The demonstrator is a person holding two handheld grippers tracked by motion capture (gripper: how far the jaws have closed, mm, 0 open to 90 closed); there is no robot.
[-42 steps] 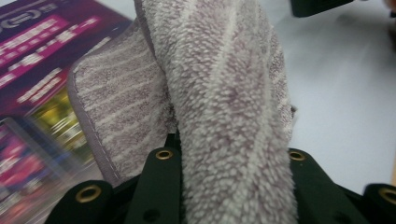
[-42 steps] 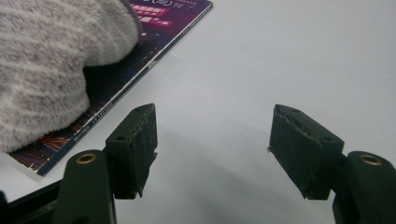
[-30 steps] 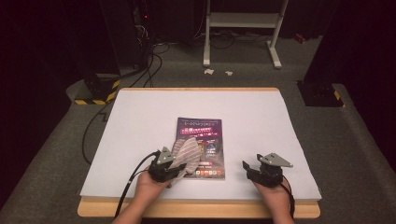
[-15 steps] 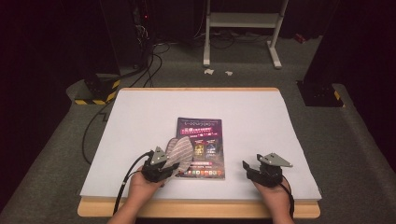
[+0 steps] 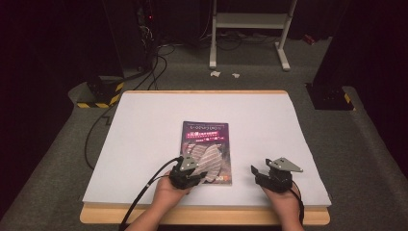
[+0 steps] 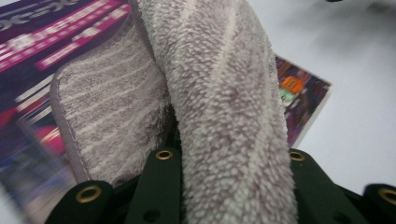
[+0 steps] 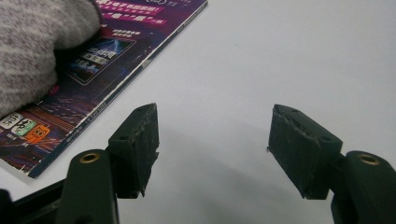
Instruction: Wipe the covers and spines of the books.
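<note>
the left claw [image 5: 188, 172] is clamped on a striped cloth [image 6: 224, 93] lying over the magazine [image 5: 206, 137] mid-counter [image 5: 144, 120]. looks like wiping the cover; next, drag it across. the right claw [image 7: 212, 149] rests wide open, empty.

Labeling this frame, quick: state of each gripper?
Left gripper: shut on the striped cloth, over the magazine.
Right gripper: open, empty, above the table.

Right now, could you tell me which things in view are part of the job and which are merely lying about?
In the job:
striped cloth, clamped in the left gripper
magazine, under the cloth
right gripper, open over bare table

Lying about:
paper scraps on the floor
white stand
cables
</note>
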